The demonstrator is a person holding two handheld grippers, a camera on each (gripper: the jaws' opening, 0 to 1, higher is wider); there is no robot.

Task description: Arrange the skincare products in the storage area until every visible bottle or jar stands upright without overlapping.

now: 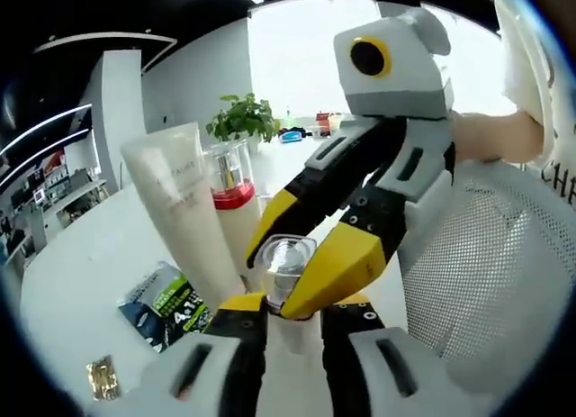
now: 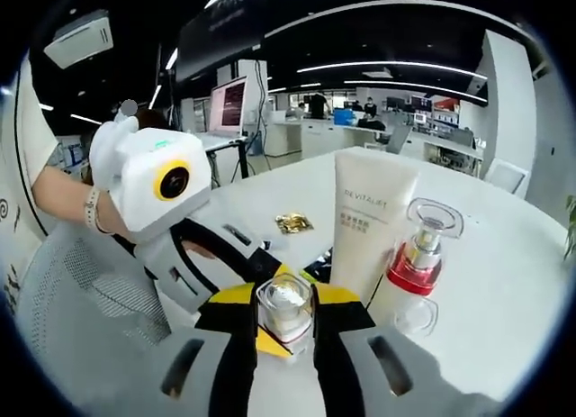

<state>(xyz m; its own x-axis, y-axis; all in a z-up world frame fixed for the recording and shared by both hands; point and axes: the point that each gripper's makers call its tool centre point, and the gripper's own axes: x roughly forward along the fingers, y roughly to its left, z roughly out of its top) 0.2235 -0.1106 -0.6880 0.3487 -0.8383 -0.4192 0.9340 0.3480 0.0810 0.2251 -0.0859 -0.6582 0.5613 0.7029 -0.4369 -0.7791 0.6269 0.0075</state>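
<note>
Both claws meet on one item: a small clear glass bottle with a clear faceted cap (image 1: pixel 284 258), standing on the white round bench (image 1: pixel 81 255) at the near edge of the product group. In the left gripper view the left claw (image 1: pixel 284 307) has its yellow tips at the bottle's base, while the right claw (image 1: pixel 301 255) comes in from the right and pinches the bottle at cap height. In the right gripper view the right claw (image 2: pixel 286 320) is closed on the bottle (image 2: pixel 286 307), and the left claw (image 2: pixel 270 277) reaches in from the left behind it. Whether the left claw actually grips or only touches the bottle I cannot tell.

Risks, as judgement:
- Two claws on one small smooth bottle: unequal pull could twist it out or tip it.
- A tipped bottle would strike the tall white squeeze tube standing on its cap (image 2: pixel 369 221), just beside it; that tube looks top-heavy and could topple.
- The clear pump bottle with red collar and clear cap (image 2: pixel 416 255) touches or nearly touches the tube, so one fall may carry the next.
- The white mesh chair back (image 1: pixel 490 273) sits near the claws; a snag is possible.

Count:
- small clear bottle: 1
- white tube: 1
- red-collared pump bottle: 1
- flat dark blue and green sachet (image 1: pixel 166 304): 1
- small gold foil packet (image 1: pixel 103 378): 1
- claws: 2
</note>
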